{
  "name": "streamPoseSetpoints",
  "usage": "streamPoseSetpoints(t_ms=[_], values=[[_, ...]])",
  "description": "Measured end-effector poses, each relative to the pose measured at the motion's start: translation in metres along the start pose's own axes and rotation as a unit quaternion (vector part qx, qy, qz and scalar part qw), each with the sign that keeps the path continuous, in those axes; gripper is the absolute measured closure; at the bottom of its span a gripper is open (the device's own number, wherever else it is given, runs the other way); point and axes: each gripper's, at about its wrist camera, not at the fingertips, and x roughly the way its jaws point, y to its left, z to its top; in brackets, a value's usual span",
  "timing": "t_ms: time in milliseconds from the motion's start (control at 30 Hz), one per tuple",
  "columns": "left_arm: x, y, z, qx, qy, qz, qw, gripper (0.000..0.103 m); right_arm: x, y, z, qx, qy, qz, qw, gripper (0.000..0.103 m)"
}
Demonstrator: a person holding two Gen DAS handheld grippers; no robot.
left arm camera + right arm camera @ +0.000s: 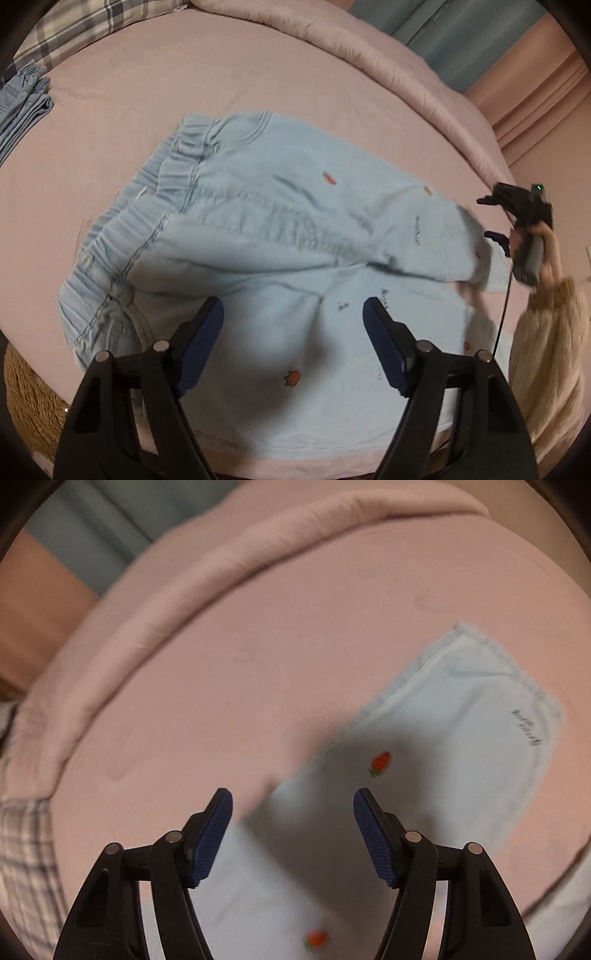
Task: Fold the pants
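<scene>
- The pants [258, 236], pale blue with small red strawberry motifs, lie spread on the pink bed sheet [221, 74], the gathered elastic waistband toward the left in the left wrist view.
- One leg is draped across the other, its hem end reaching toward the right side of the bed.
- The left tool [293, 325] hovers over the lower leg with its blue pads wide apart and nothing between them.
- The right tool [293, 812] likewise has its fingers spread apart, holding nothing; below it lies a pant leg with a stitched hem [517, 672] flat on the sheet and a strawberry [380, 762] showing.
- In the left wrist view the right tool [517, 218] shows at the far right, gripped in a hand [546, 240] with a fluffy cream sleeve [546, 350], just beside the leg's hem end.
- A rolled pink duvet [369, 48] runs along the far edge of the bed.
- A folded stack of blue garments [22, 107] sits at the left edge, well apart from the pants.
- A plaid fabric [92, 26] lies near the upper left corner.
- No container is visible anywhere in these views.
</scene>
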Motion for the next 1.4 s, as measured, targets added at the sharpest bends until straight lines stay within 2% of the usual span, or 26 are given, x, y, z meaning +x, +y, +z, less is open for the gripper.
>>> streamPoseSetpoints(t_ms=[67, 167, 233, 267, 300, 333, 367, 467, 600, 733, 800, 833, 867, 900, 933, 1033, 1067, 1100, 1200, 1300, 1400], values=[[-0.001, 0.004, -0.003, 0.0, 0.001, 0.006, 1.0, 0.025, 0.02, 0.0, 0.006, 0.01, 0.01, -0.032, 0.999, 0.035], [-0.007, 0.011, -0.005, -0.008, -0.001, 0.006, 0.9999, 0.025, 0.042, -0.007, 0.009, 0.019, 0.008, -0.071, 0.997, 0.047], [-0.007, 0.011, -0.003, -0.015, -0.003, 0.004, 0.9999, 0.025, 0.044, -0.011, 0.009, 0.011, -0.012, -0.091, 0.996, 0.063], [-0.007, 0.011, -0.001, -0.018, -0.005, 0.002, 0.9998, 0.025, 0.045, -0.011, 0.008, 0.01, -0.018, -0.098, 0.995, 0.068], [-0.009, 0.01, 0.002, -0.021, -0.007, 0.0, 0.9998, 0.025, 0.045, -0.013, 0.007, 0.006, -0.022, -0.1, 0.995, 0.085], [-0.011, 0.009, 0.006, -0.024, -0.01, -0.005, 0.9997, 0.025, 0.043, -0.017, 0.006, 0.003, -0.026, -0.094, 0.995, 0.095], [-0.013, 0.007, 0.011, -0.026, -0.014, -0.01, 0.9995, 0.025, 0.036, -0.026, 0.001, 0.004, -0.024, -0.08, 0.997, 0.098], [-0.025, 0.002, 0.026, -0.04, -0.033, -0.028, 0.9982, 0.025, 0.007, -0.047, -0.009, 0.003, -0.042, -0.012, 0.999, 0.098], [-0.027, -0.009, 0.047, -0.074, -0.05, -0.062, 0.9941, 0.024, -0.063, -0.083, -0.049, 0.003, -0.09, 0.087, 0.992, 0.098], [-0.008, -0.032, 0.07, -0.084, -0.046, -0.088, 0.9915, 0.026, -0.109, -0.114, -0.089, -0.013, -0.126, 0.135, 0.983, 0.098], [0.007, -0.042, 0.077, -0.084, -0.039, -0.091, 0.9916, 0.034, -0.117, -0.129, -0.113, -0.014, -0.134, 0.136, 0.982, 0.098], [0.021, -0.049, 0.081, -0.083, -0.028, -0.087, 0.9923, 0.038, -0.113, -0.126, -0.124, -0.007, -0.136, 0.135, 0.981, 0.098], [0.034, -0.053, 0.085, -0.083, -0.015, -0.086, 0.9927, 0.041, -0.115, -0.141, -0.127, -0.005, -0.133, 0.134, 0.982, 0.098], [0.048, -0.059, 0.088, -0.082, 0.002, -0.087, 0.9928, 0.048, -0.114, -0.145, -0.134, -0.005, -0.13, 0.133, 0.983, 0.098], [0.066, -0.065, 0.091, -0.084, 0.023, -0.096, 0.9915, 0.055, -0.115, -0.144, -0.144, -0.007, -0.13, 0.133, 0.983, 0.099], [0.099, -0.073, 0.1, -0.099, 0.053, -0.123, 0.986, 0.063, -0.121, -0.138, -0.154, -0.021, -0.126, 0.122, 0.984, 0.099], [0.104, -0.076, 0.102, -0.101, 0.054, -0.123, 0.9858, 0.066, -0.124, -0.143, -0.151, -0.02, -0.119, 0.122, 0.985, 0.099], [0.11, -0.079, 0.104, -0.099, 0.053, -0.117, 0.9867, 0.073, -0.117, -0.138, -0.15, -0.019, -0.115, 0.123, 0.986, 0.099], [0.12, -0.084, 0.106, -0.076, 0.047, -0.071, 0.9935, 0.099, -0.111, -0.139, -0.146, -0.013, -0.104, 0.132, 0.986, 0.099], [0.11, -0.083, 0.097, -0.053, 0.031, -0.068, 0.9958, 0.1, -0.106, -0.141, -0.145, -0.012, -0.099, 0.134, 0.986, 0.099], [0.064, -0.088, 0.08, -0.014, -0.013, -0.08, 0.9966, 0.1, -0.11, -0.139, -0.15, -0.019, -0.109, 0.123, 0.986, 0.099]])
